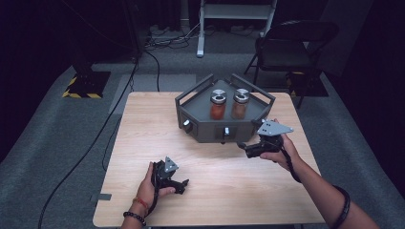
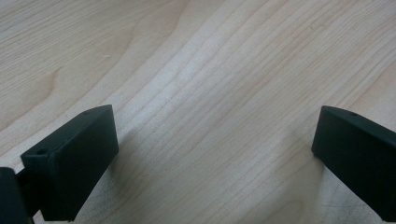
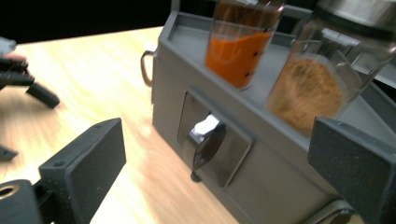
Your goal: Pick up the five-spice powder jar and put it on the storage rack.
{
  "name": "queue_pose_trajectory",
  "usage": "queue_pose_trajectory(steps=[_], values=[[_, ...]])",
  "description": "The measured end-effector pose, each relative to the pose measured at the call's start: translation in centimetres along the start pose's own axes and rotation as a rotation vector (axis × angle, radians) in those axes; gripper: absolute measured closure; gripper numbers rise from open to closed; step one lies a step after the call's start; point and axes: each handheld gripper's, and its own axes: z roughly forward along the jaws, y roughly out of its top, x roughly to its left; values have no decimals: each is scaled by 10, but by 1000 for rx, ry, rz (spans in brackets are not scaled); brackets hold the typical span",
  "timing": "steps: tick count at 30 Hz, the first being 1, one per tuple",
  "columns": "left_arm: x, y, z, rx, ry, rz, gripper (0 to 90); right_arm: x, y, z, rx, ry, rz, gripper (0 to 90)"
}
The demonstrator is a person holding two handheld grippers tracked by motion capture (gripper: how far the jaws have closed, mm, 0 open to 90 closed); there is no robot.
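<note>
A grey angular rack (image 1: 205,131) stands at the table's far middle and carries two steel-lidded glass jars: one of orange powder (image 1: 218,106) and one of brown powder (image 1: 239,105). My right gripper (image 1: 242,146) is open, just off the rack's front right, jaws pointing left toward it. In the right gripper view its wide-apart jaws (image 3: 217,149) frame a shiny metal knob (image 3: 207,140) on the rack's front panel, with the orange jar (image 3: 238,51) and brown jar (image 3: 310,88) above. My left gripper (image 1: 183,184) lies open near the front edge, over bare wood (image 2: 215,93).
The wooden table (image 1: 143,129) has bare room left of the rack. Another knob (image 1: 187,126) sits on the rack's front left face. A dark folding chair (image 1: 291,47) and floor cables (image 1: 95,138) lie beyond the table. The left gripper (image 3: 28,86) shows far left in the right gripper view.
</note>
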Motion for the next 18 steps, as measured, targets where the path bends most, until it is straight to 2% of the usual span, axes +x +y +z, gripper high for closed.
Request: queue_pose_trajectory(steps=[9, 18], values=[[0, 0, 0, 0, 0, -1, 3, 5, -14, 1, 68, 29, -21, 39], [0, 0, 0, 0, 0, -1, 3, 10, -27, 0, 118, 24, -32, 40]])
